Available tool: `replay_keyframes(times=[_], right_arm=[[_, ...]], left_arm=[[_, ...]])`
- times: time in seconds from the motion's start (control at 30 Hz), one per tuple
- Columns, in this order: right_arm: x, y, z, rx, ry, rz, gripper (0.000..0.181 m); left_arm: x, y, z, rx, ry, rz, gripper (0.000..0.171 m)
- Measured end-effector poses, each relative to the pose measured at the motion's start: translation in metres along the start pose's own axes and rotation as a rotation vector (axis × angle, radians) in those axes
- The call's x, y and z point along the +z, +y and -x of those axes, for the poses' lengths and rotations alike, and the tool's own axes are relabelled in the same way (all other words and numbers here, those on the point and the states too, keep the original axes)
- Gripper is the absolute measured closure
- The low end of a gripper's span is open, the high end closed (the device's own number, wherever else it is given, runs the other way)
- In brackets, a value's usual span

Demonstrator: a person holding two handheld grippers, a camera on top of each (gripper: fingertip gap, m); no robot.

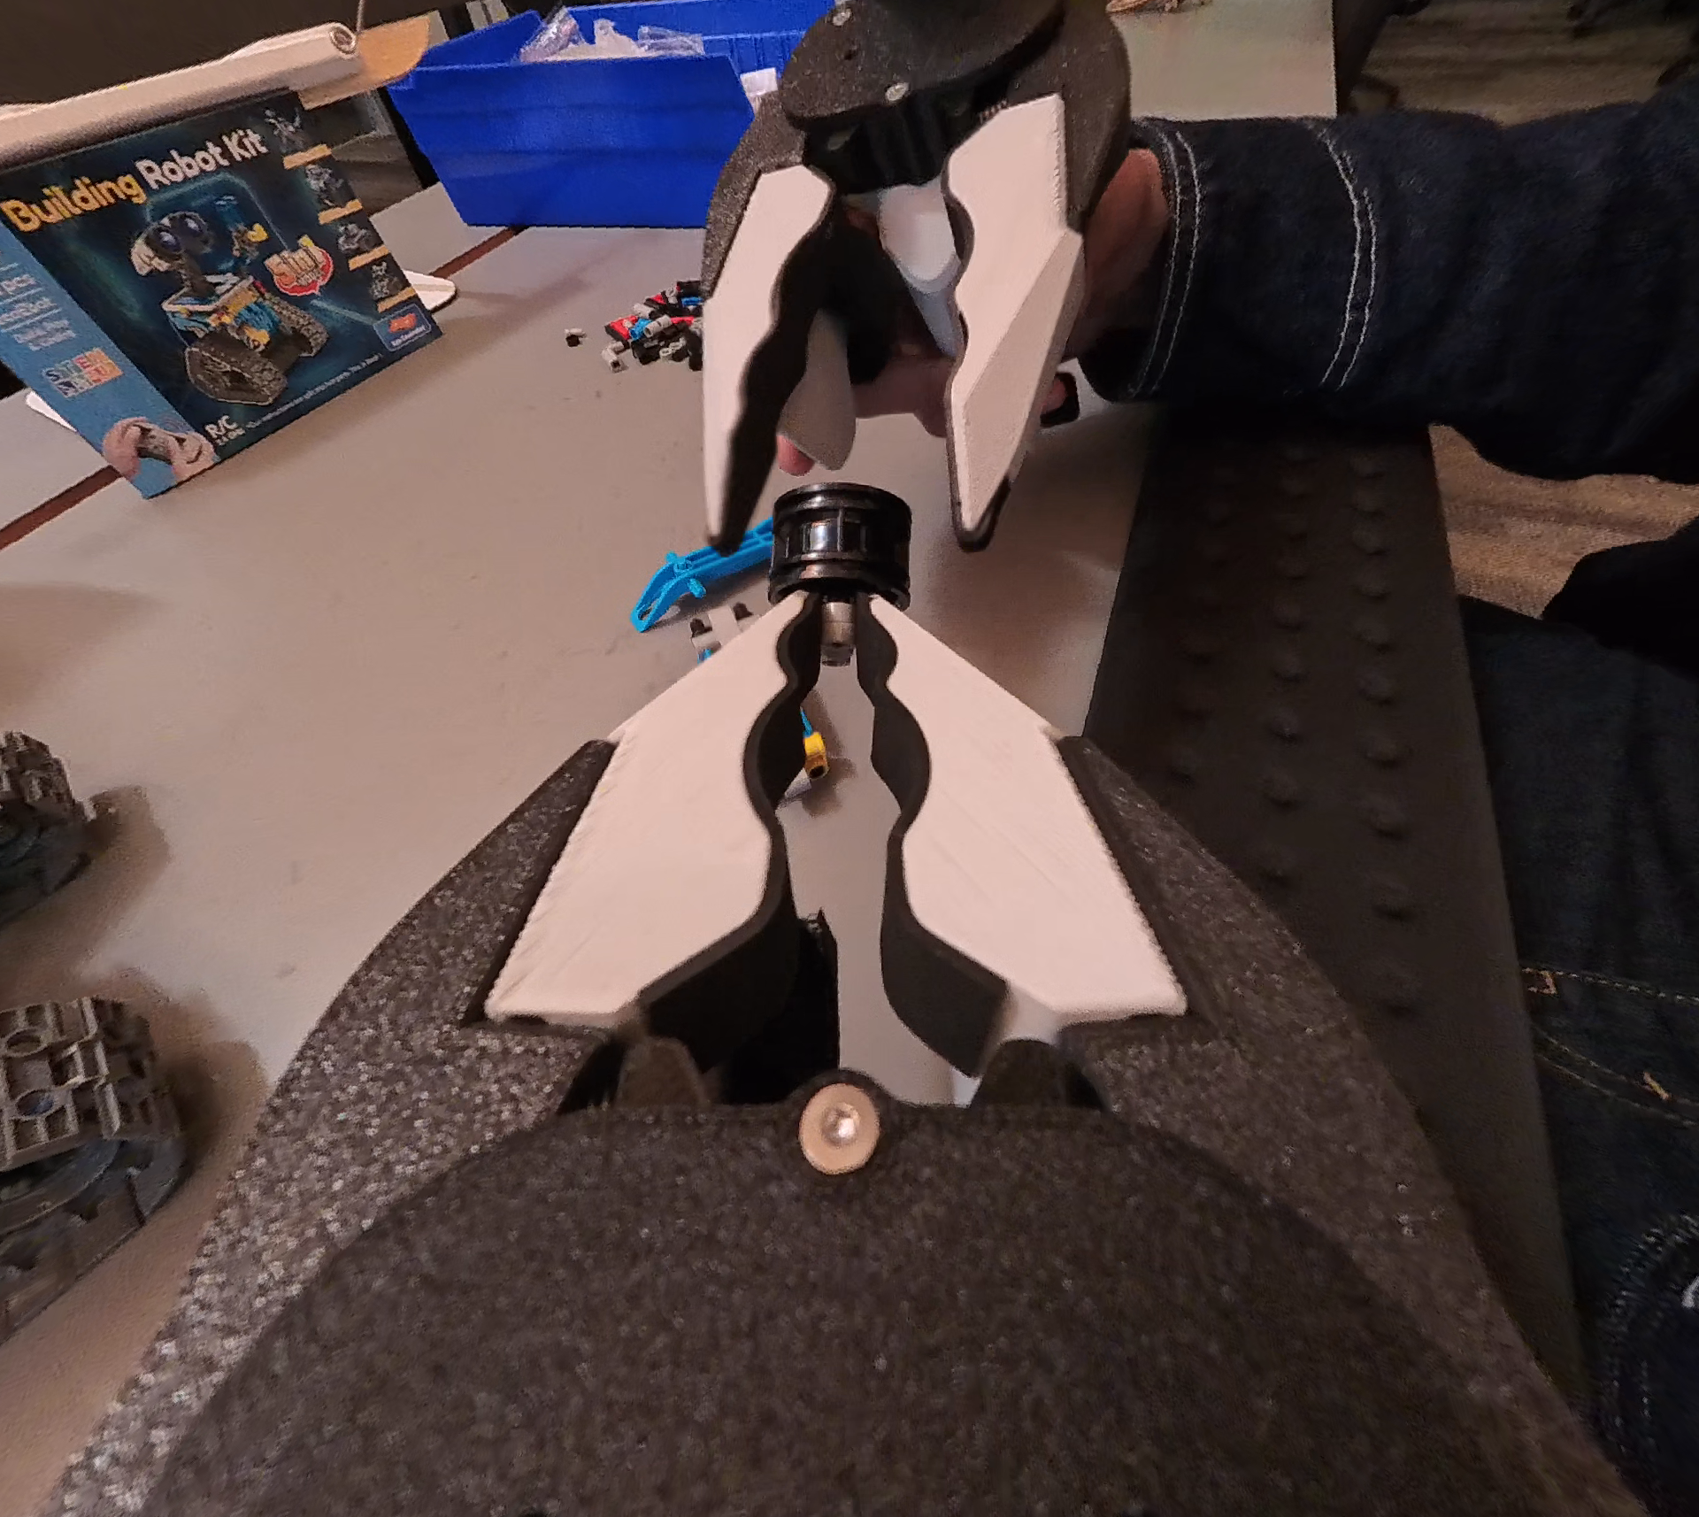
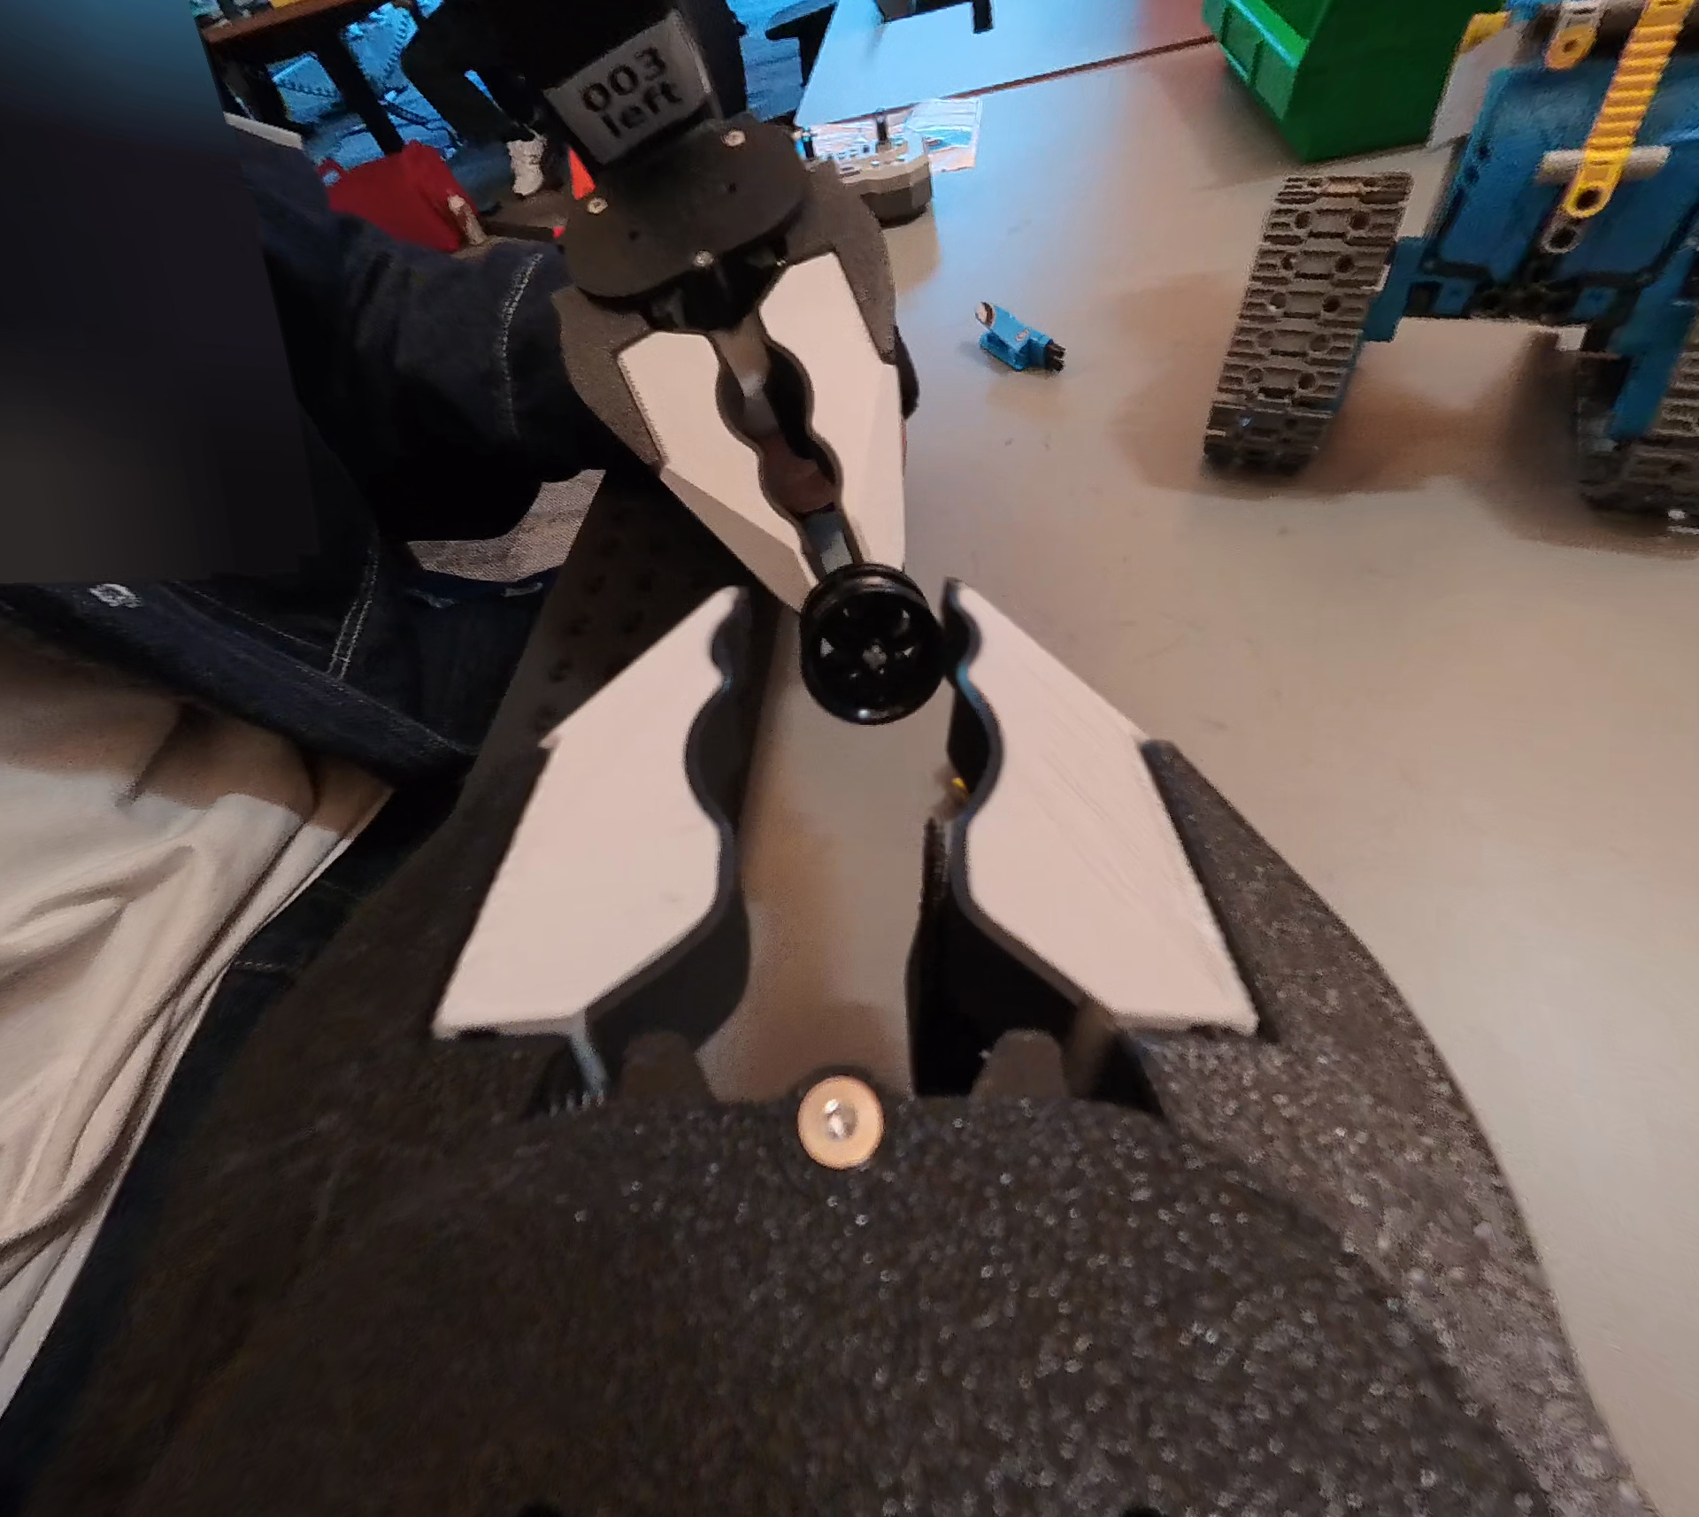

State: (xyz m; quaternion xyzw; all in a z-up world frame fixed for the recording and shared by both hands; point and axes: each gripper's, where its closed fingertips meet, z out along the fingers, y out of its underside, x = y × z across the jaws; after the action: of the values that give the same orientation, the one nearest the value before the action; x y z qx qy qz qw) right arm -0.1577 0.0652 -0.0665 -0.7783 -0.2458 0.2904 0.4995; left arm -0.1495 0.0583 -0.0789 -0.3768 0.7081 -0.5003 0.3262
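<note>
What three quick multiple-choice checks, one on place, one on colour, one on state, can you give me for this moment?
1. Where is the black wheel?
A. At the tips of the left gripper
B. Lying in the blue bin
C. On the tracked robot model

2. What colour is the bin behind the tracked robot model?
A. Red
B. Green
C. White

3. How does the right gripper stand?
A. Shut on the wheel
B. Shut on nothing
C. Open, fingers either side of the wheel

Answers: 1 A, the left gripper's tips pinch the wheel's short axle, holding it above the table. 2 B, the green bin sits behind the model. 3 C, in the right wrist view a wide gap separates the fingers, neither visibly touching the wheel.
</note>
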Motion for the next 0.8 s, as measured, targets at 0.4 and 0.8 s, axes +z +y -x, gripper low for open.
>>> replay_keyframes(times=[0.4,0.8], right_arm=[[0.002,0.014,-0.004,-0.044,0.015,0.064,0.148],[0.001,0.02,0.0,-0.057,-0.041,0.09,0.151]], left_arm=[[0.002,0.003,-0.004,0.018,0.009,0.019,0.166],[0.003,0.005,-0.011,0.032,0.051,0.032,0.165]])
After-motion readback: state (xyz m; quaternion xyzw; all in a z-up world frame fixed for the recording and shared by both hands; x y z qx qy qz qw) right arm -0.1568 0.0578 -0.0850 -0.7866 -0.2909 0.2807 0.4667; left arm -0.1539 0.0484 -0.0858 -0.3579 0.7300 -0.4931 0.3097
